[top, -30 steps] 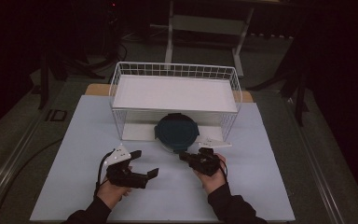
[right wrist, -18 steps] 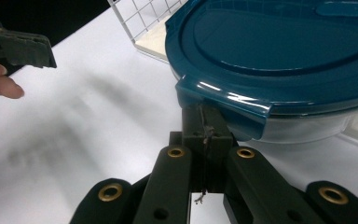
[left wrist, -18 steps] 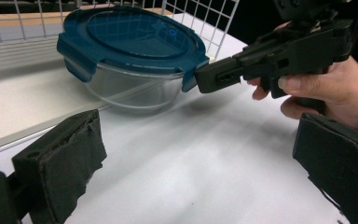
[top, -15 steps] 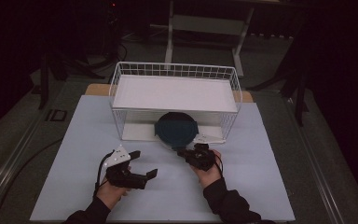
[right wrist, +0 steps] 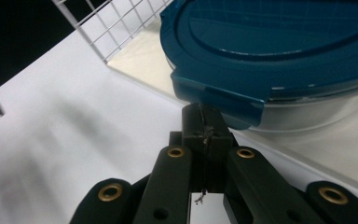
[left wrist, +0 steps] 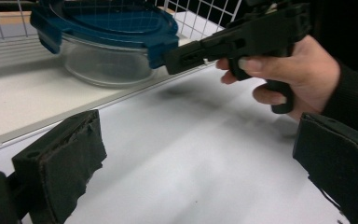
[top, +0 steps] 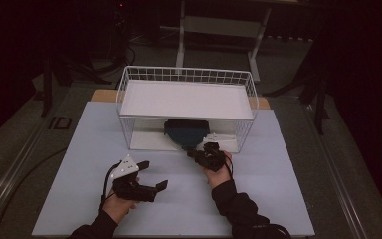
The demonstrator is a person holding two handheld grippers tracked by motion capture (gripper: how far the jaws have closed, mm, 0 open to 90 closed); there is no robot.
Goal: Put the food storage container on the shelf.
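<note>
A: Now, where's the box (top: pixel 185 133)?

B: Under the basket (top: pixel 186 74) shelf. Right tool (right wrist: pixel 204 122), jaws together, sits at its lid tab; left tool (top: pixel 155 175), jaws apart, waits clear.

A: Nudge under that tab gently, I'd say.

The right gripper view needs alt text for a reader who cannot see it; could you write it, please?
The right gripper, jaws shut, points its tip at a clip flap of a glass container's blue lid. The container sits beside a white wire basket.
</note>
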